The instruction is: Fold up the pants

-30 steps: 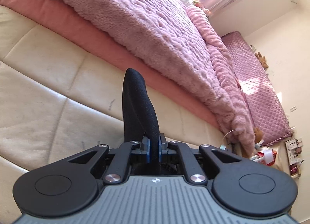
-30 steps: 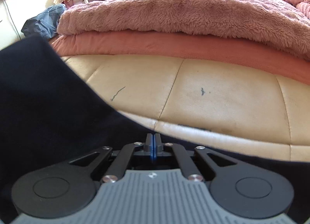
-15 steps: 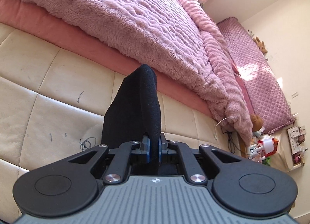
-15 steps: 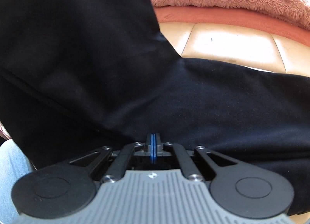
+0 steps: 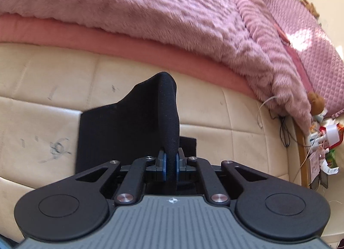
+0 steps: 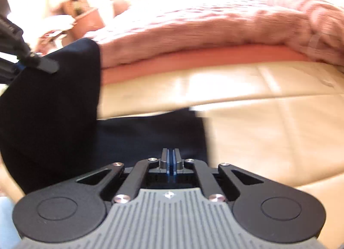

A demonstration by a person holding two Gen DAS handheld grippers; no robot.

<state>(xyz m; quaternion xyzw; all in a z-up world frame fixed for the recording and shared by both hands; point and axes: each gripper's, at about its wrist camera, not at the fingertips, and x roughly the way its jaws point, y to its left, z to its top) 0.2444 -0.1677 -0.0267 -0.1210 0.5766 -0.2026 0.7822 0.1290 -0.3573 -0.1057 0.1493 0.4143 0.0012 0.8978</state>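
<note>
A cream leather cushion (image 5: 215,119) with stitched seams and a few dark pen marks fills the foreground, and behind it lies a salmon-pink pad (image 5: 129,40) under a fluffy pink blanket (image 5: 150,8). To the right in the left wrist view a quilted pink mat (image 5: 305,33) lies on the floor in sunlight, with a small heap of toys and packets (image 5: 322,137) beside a wooden edge. The black pants (image 5: 129,124) lie partly flat on the cushion, and one fold of them rises upright from the jaws of the left gripper (image 5: 171,163), which is clamped on that fold with the cloth pinched between its blue pads. In the right wrist view, which is blurred and very bright at the top, the pants (image 6: 53,109) hang as a dark sheet at the left and spread across the cushion (image 6: 268,130) ahead. The right gripper (image 6: 171,160) has its jaws pressed together; whether cloth is caught between them cannot be told. At the far left edge of that view the left gripper (image 6: 40,64) pinches the top of the hanging cloth.
</note>
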